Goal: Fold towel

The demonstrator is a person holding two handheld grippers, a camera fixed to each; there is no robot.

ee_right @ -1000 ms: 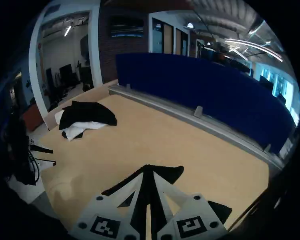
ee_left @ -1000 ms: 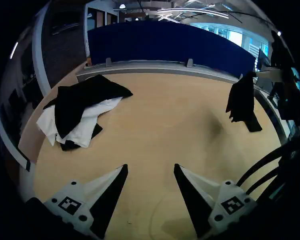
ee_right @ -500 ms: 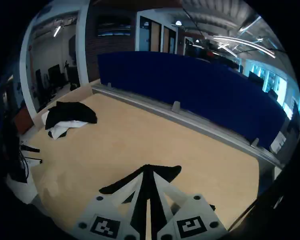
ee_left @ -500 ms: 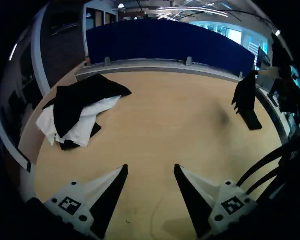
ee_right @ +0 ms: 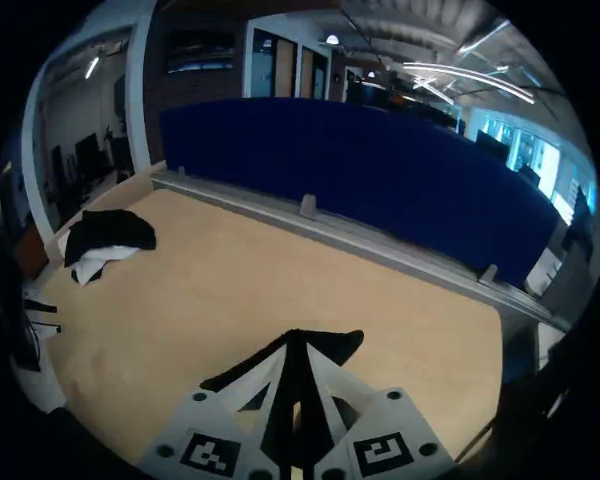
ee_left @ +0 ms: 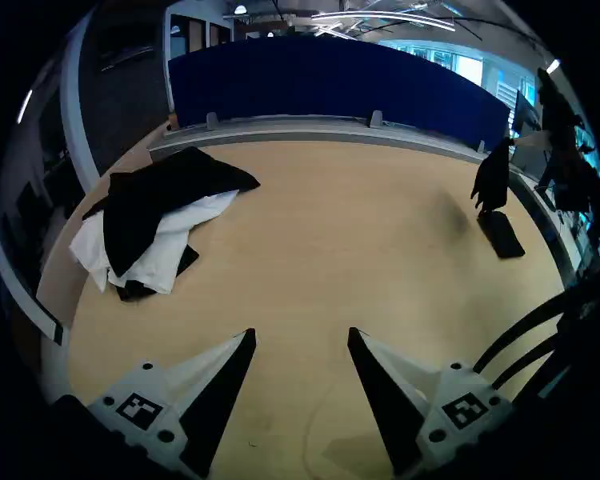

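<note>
So: right gripper [ee_right: 300, 346] is clamped on a black towel [ee_right: 342, 342]. Both fingers are closed w/ cloth pinched btwn them, and a bit of fabric pokes out past the tips on either side. Left gripper [ee_left: 300, 332] is spread wide w/ nothing btwn its fingers, hovering above bare table [ee_left: 324, 240].

Key relation: in the left gripper view the held towel [ee_left: 490, 172] hangs as a narrow drape, long axis vertical. It's well apart from the pile of black & white cloths [ee_left: 152, 220], on the far side of the table from that pile. A flat dark piece [ee_left: 500, 234] lies on the table just under the drape; can't tell if it's the towel's tail or sth separate.

The left gripper's fingers point btwn the pile and the drape, aimed at neither. The drape lies off to the side away from the pile, not close.

Judgement: early stage, no fold made yet. Left is the free one, so prob. it needs to swing away from the pile toward the hanging towel and catch a lower corner or edge. Then the two can spread it flat. Corners aren't discernible in the bunched drape, so picking the right edge looks like the tricky bit.
</note>
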